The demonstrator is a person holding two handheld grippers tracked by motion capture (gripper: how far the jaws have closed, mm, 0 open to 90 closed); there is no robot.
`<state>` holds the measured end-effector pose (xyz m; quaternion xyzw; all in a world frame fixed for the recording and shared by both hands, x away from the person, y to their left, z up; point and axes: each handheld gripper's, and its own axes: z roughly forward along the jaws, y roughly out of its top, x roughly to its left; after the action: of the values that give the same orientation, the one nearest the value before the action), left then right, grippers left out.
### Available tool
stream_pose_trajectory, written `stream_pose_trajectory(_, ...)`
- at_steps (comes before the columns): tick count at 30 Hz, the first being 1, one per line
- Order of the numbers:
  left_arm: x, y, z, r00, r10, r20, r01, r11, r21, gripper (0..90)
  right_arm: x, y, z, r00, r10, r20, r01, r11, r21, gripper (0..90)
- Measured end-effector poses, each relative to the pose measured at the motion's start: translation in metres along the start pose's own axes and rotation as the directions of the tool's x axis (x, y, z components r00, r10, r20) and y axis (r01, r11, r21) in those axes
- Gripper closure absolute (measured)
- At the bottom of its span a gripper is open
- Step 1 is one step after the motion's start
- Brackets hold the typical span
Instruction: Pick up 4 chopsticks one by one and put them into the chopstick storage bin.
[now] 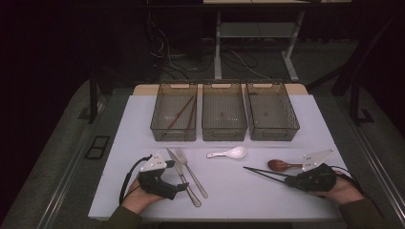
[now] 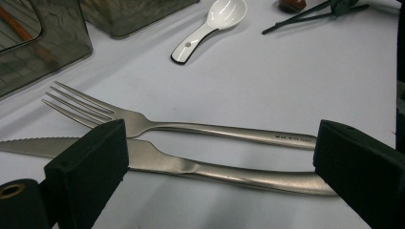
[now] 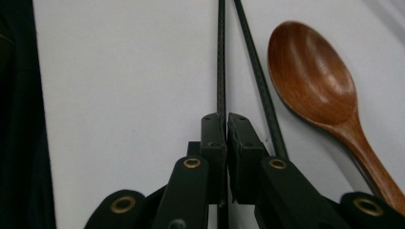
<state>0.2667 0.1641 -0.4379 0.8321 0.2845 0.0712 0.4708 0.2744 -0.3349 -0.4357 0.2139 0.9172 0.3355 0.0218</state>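
three see-through bins are sitting side by side along the far edge of the desk (image 1: pixel 119 191). the left bin (image 1: pixel 157 121) is holding a pair of brown chopsticks (image 1: pixel 180 113) lying slantwise on its floor. the middle bin (image 1: pixel 224 131) and the right bin (image 1: pixel 291 124) are showing nothing but their mesh floors.

near the right edge of the desk, the right gripper (image 3: pixel 225 124) is lying low with its jaws pressed together on one black chopstick (image 3: pixel 221 57); the second black chopstick (image 3: pixel 255 71) is running just outside the jaws, angled away from the first, and whether a jaw is touching it i cannot tell. a wooden spoon (image 3: pixel 315 81) is lying just beside that pair, its bowl pointing toward the middle of the desk.

near the left edge, the left gripper (image 2: pixel 219 157) is resting with its jaws standing wide apart, holding nothing. a knife (image 2: pixel 191 167) and a fork (image 2: pixel 191 128) are lying side by side on the desk between and beyond the jaws. a white spoon (image 2: pixel 210 26) is lying in the middle of the desk, in front of the middle bin.
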Motion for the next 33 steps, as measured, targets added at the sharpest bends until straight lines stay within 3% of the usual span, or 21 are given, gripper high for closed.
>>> stream_pose_trajectory(23, -0.001, 0.0, 0.001, 1.0, 0.003, 0.004, -0.003, 1.0, 0.003, 4.0, 0.001, 0.015, -0.006, 0.998, 0.057, -0.025, -0.06, 0.993, -0.098, 85.6)
stream_pose_trajectory(33, -0.002, 0.0, 0.002, 1.0, 0.004, 0.007, -0.004, 1.0, 0.001, 4.0, 0.001, 0.031, -0.008, 0.9976, 0.067, -0.02, -0.069, 0.99, -0.122, 85.6)
